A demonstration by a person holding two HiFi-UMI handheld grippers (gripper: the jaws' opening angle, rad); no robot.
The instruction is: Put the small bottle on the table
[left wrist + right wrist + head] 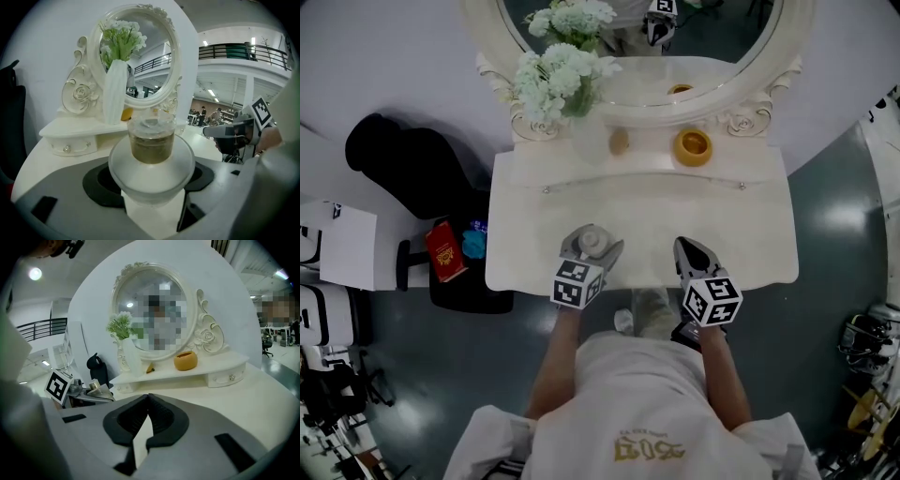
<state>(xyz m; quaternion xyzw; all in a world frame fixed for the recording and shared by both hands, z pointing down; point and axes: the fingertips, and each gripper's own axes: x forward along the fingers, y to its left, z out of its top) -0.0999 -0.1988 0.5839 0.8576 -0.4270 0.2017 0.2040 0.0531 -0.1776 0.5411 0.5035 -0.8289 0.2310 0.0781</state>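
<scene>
- Cream-white dressing table (647,202) with a raised far shelf and small drawers.
- Oval mirror in an ornate white scrolled frame (150,61), upright at the far edge of the table.
- White ribbed vase of white flowers (562,80), far left on the shelf, in front of the mirror.
- Left gripper (592,244), over the table's near edge, left of centre; fingers spread wide and gripping the bottle.
- Right gripper (692,251), near edge, right of the left one; fingers closed together, nothing between them.
- Round yellow pot (693,146), on the shelf, far right of centre.
- Small frosted-glass bottle with brownish contents (152,145), held between the left fingers; whether it touches the table cannot be told.
</scene>
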